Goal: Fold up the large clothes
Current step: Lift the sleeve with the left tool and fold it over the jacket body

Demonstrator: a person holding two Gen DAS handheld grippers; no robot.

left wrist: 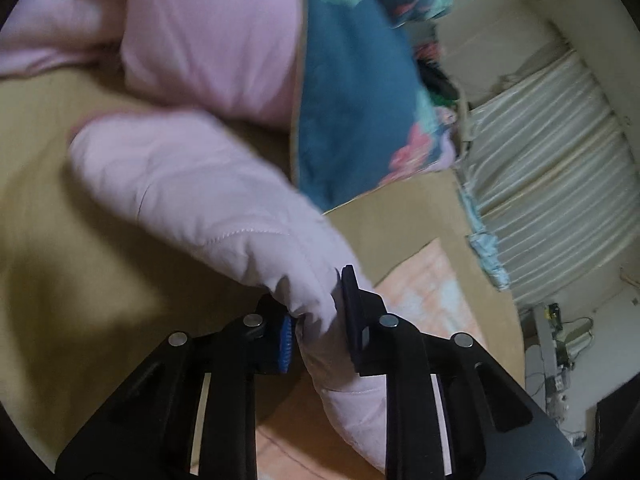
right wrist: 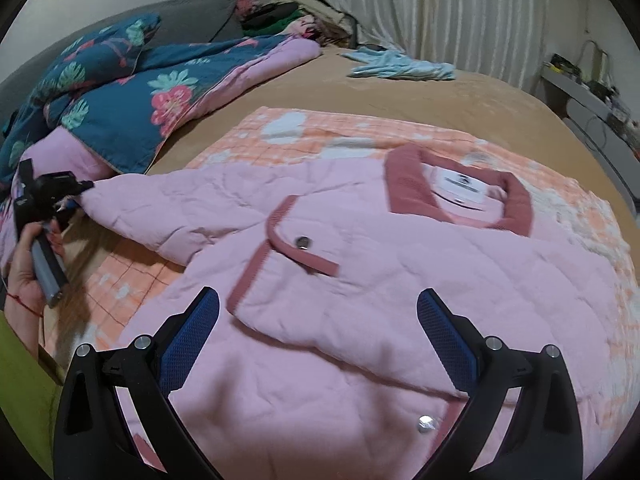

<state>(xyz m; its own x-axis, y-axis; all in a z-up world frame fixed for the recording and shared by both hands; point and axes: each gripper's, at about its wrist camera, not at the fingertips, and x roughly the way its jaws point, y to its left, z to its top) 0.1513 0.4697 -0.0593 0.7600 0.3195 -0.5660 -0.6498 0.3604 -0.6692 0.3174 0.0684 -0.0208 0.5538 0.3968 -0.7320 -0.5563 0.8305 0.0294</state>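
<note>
Our left gripper (left wrist: 320,320) is clamped on the cuff end of the pink sleeve (left wrist: 192,184), with the quilted fabric bunched between the blue pad and the dark pad; only a thin fold sits between them, and the rest of the sleeve runs away ahead of the fingers toward the bedding. We judge that shallow bite to be the first risk: if we pull the sleeve across the body of the pink jacket (right wrist: 360,280) too fast, the slick padding could slide out and the sleeve would drop short of its fold line.

Our right gripper (right wrist: 318,344) has its jaws spread wide and holds nothing; the jacket's front panel lies just ahead of and between its fingertips, apart from the pads as far as we can tell. Beyond them lie the pocket flap (right wrist: 296,240) and the collar (right wrist: 460,192). In this view the left gripper appears far to the left of our right fingers, at the sleeve tip.

The jacket rests on an orange checked blanket (right wrist: 340,132). If the right hand does not pin the body down, the whole garment could drag toward the left. The floral quilt (right wrist: 132,100) lies close beyond the sleeve and might snag it.
</note>
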